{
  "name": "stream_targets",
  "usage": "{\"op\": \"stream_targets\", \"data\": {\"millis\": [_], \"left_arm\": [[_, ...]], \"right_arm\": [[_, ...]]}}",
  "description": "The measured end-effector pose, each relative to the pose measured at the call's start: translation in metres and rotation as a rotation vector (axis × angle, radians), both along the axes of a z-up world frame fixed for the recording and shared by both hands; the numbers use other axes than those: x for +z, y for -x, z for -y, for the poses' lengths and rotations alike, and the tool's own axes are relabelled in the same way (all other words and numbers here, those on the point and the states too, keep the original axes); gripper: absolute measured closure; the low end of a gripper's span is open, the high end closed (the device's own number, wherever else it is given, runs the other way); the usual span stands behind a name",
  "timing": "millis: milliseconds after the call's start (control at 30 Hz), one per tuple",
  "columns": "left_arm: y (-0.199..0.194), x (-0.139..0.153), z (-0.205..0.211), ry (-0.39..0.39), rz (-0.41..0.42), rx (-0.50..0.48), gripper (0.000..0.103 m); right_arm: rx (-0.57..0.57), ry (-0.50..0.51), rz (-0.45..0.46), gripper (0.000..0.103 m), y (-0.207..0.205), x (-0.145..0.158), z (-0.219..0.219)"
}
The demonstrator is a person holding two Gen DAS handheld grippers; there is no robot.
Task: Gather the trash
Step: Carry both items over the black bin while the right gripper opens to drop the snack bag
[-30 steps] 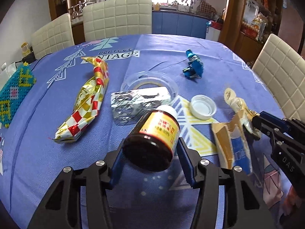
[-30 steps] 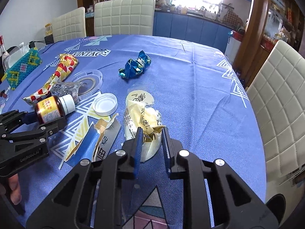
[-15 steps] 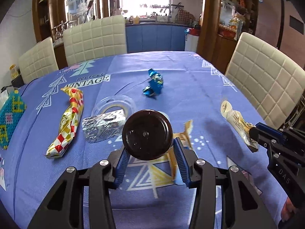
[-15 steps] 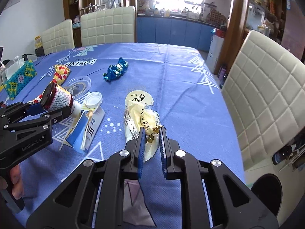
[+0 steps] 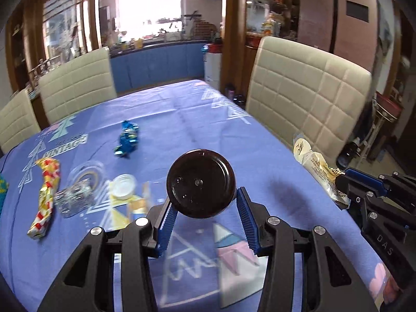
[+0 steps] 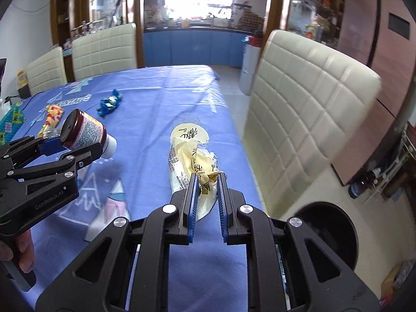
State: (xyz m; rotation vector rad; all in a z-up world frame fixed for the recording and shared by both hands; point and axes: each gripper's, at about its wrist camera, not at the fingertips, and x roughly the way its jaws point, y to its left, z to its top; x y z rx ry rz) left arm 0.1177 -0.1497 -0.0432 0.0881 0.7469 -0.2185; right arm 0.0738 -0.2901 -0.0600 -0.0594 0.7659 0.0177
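Observation:
My left gripper (image 5: 204, 195) is shut on a dark brown bottle (image 5: 200, 183), held above the blue tablecloth with its round base facing the camera; the right wrist view shows that bottle (image 6: 83, 132) with its label and white cap. My right gripper (image 6: 206, 178) is shut on a crumpled yellow-and-clear food wrapper (image 6: 191, 156), which hangs forward from the pads over the table's right side. The left wrist view has this wrapper (image 5: 316, 169) at the right, clamped in the right gripper (image 5: 345, 179).
On the table (image 5: 182, 119) lie a blue foil wrapper (image 5: 127, 139), a red-and-gold wrapper (image 5: 45, 195), a silver foil pack (image 5: 74, 199), a white lid (image 5: 122, 189) and a torn carton (image 5: 137, 202). A cream chair (image 6: 299, 119) stands right; a dark round bin (image 6: 327, 234) sits below the table edge.
Both grippers have lifted their loads off the table and swung to the right. The bottle tipped so its base faces the camera, and the chair and bin came into view.

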Motion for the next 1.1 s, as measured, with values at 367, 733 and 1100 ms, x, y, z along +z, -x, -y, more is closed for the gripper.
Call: {"op": "stream_targets", "data": {"millis": [367,733,1100], "left_arm": [[0.009,-0.001,0.077,-0.017,-0.001,-0.169,0.058],[0.021,0.003,0.125,-0.022,0.020,-0.292,0.058],[0.029,0.005,0.159,-0.020,0.030,-0.382,0.058]], "right_arm": [[-0.171,-0.012,-0.002,0.087,0.032,-0.001,0.066],[-0.282,-0.005,0.002,0.087,0.058,0.001,0.099],[-0.369,0.011,0.012,0.087,0.075,0.007,0.125]]}}
